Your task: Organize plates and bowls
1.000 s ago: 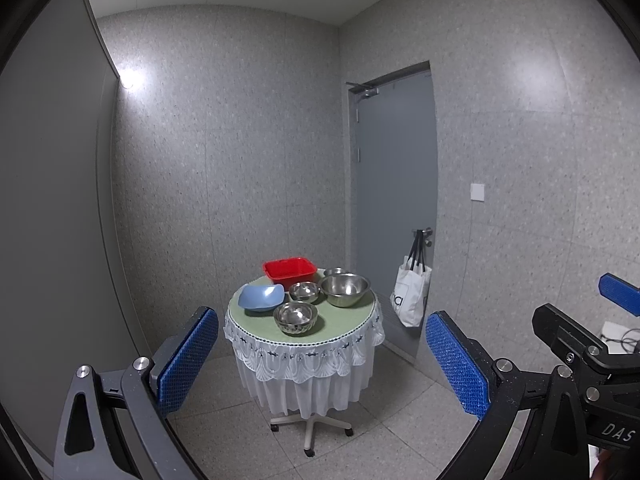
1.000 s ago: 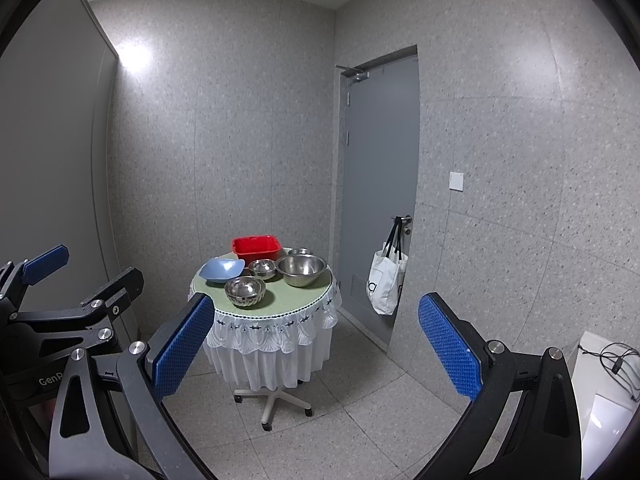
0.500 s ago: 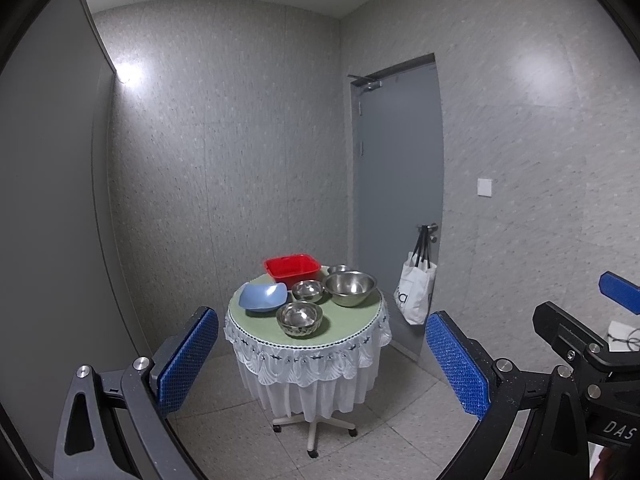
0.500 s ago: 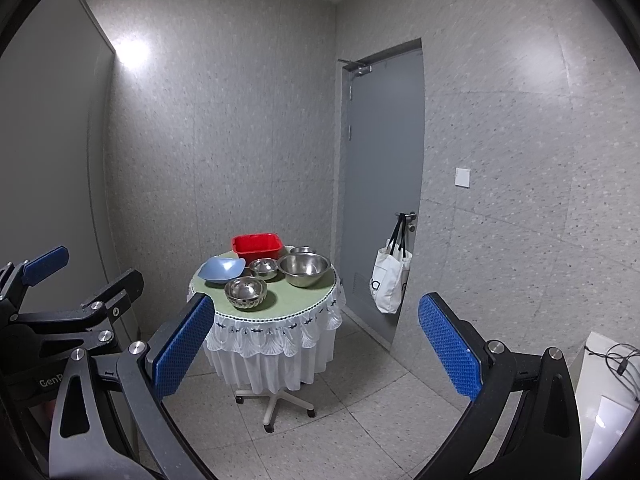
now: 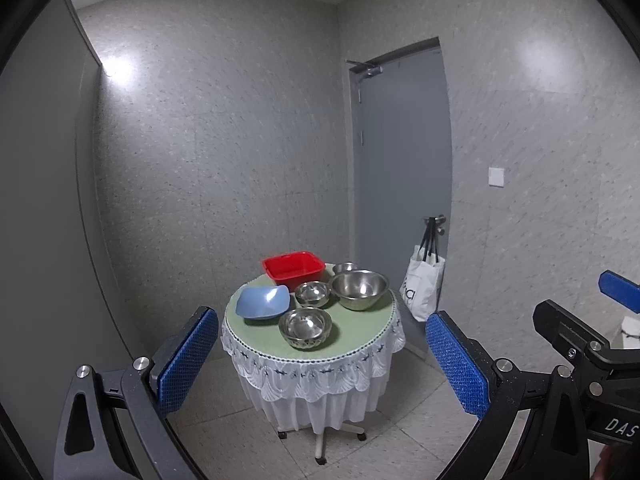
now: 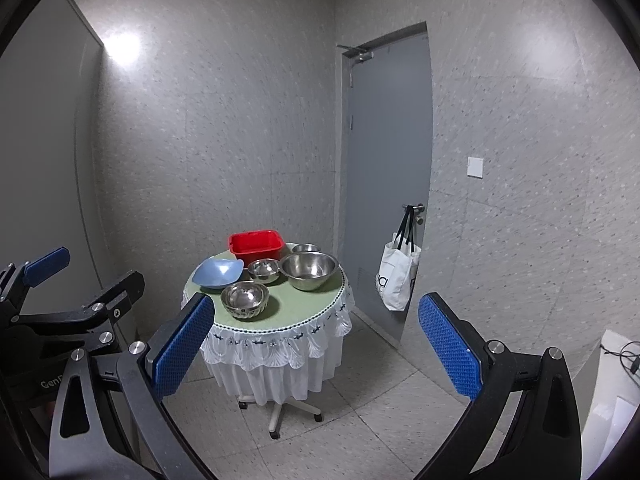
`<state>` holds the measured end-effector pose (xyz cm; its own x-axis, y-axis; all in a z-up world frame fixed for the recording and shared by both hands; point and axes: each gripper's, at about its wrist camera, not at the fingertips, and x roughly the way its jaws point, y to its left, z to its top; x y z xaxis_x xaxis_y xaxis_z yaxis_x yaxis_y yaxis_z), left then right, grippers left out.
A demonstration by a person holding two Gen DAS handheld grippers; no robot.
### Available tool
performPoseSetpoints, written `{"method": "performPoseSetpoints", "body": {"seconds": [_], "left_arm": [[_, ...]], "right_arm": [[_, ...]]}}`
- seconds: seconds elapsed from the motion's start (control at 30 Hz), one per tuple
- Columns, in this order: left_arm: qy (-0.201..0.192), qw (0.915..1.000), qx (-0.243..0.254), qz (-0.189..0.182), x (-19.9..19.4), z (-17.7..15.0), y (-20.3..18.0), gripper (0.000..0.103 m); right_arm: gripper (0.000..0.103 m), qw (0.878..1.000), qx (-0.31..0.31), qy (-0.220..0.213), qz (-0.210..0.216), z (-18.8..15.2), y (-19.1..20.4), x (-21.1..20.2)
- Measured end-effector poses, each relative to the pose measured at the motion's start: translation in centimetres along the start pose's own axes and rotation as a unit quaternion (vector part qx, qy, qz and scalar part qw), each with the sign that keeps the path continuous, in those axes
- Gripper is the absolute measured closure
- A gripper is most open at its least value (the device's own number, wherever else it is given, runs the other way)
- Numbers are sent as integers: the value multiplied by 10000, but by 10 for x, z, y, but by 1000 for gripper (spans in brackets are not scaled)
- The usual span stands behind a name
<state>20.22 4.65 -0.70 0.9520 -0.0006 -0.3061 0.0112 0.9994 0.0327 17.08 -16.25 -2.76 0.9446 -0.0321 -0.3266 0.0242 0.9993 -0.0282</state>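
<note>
A small round table (image 5: 360,344) (image 6: 312,304) with a green top and white lace skirt stands ahead. On it are a red tub (image 5: 293,269) (image 6: 256,243), a blue dish (image 5: 263,301) (image 6: 218,273), a large steel bowl (image 5: 360,289) (image 6: 308,270), two smaller steel bowls (image 5: 305,326) (image 5: 312,293) and one more behind. My left gripper (image 5: 320,364) and right gripper (image 6: 312,344) are both open and empty, well short of the table.
A grey door (image 5: 404,168) is at the right, with a white tote bag (image 5: 424,284) hanging on its handle. Tiled floor lies around the table's wheeled foot (image 5: 320,444). Walls close in on the left and back.
Both grippers have moved closer to the table; it looks larger in both views. Nothing on the table has moved.
</note>
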Motion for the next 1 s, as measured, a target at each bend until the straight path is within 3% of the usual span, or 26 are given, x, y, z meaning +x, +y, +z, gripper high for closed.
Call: {"method": "performPoseSetpoints", "body": {"seconds": [0.33, 0.53, 0.8, 1.0], "left_arm": [[264, 9995, 55, -135, 109, 20, 36, 0], [711, 9973, -13, -191, 186, 27, 47, 0], [1280, 9915, -131, 168, 300, 34, 32, 1], [1616, 9840, -423, 627, 402, 55, -1, 1]], "right_arm": [[0, 9996, 99, 242, -48, 7, 20, 80], [0, 9981, 20, 620, 36, 3, 24, 137], [0, 9930, -35, 1153, 245, -11, 6, 235], [0, 9872, -136, 1478, 582, -9, -26, 340]]}}
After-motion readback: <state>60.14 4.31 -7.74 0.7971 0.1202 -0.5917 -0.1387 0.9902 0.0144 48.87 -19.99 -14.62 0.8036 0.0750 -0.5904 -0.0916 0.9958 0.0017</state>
